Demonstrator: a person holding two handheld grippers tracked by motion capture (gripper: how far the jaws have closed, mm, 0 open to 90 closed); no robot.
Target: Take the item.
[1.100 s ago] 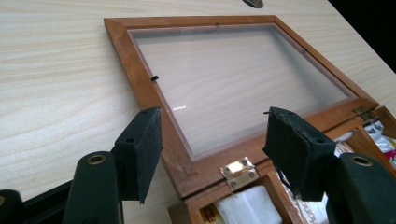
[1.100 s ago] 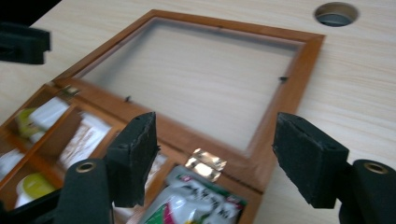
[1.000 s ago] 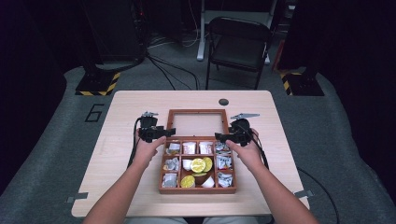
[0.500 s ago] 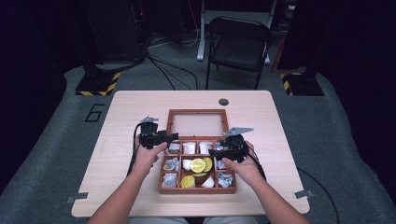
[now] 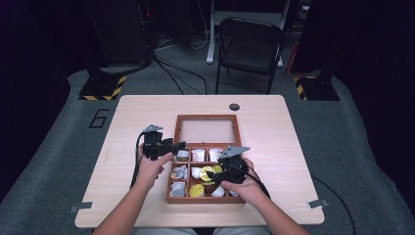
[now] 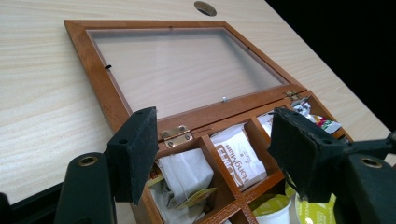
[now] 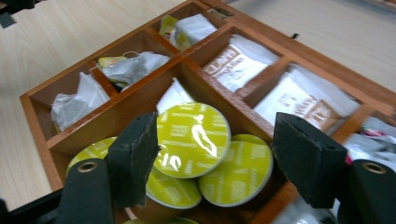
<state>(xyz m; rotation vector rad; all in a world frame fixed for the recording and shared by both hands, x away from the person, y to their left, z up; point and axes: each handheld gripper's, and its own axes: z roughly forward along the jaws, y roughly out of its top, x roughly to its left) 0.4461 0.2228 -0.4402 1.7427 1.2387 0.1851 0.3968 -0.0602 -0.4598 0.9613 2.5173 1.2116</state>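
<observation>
**Right gripper over the yellow-lidded pods, left at the box's hinged corner**

High view: a wooden box [image 5: 205, 198] sits at lower centre of the table [image 5: 303, 142], its glazed lid [image 5: 208, 131] laid open flat toward the top of the frame. The left gripper [image 5: 177, 146] is at the box's upper-left corner, the left hand [image 5: 152, 165] below it. The right gripper [image 5: 211, 174] reaches over the middle compartments from the right, the right hand [image 5: 242, 185] behind it. Compartment contents are too small to sort here; yellow lids [image 5: 208, 172] stand out. Both forearms are cut off at the bottom edge.

Left gripper view: jaws apart, nothing between the pads. Beyond them a brass hinge [image 6: 176, 136], the lid pane, and paper sachets [image 6: 237, 157] in the rear compartments. A yellow-lidded cup at lower right is partly hidden by the right-hand jaw.

Right gripper view: jaws stand apart and have just been opening further; they flank a stack of yellow-lidded pods [image 7: 194, 140] in centre frame. The left pad looks close to the top pod's rim; contact cannot be made out. The lower pods are cut off by the frame bottom. Sachets [image 7: 236, 65] fill the compartments at upper right, slightly blurred.
</observation>
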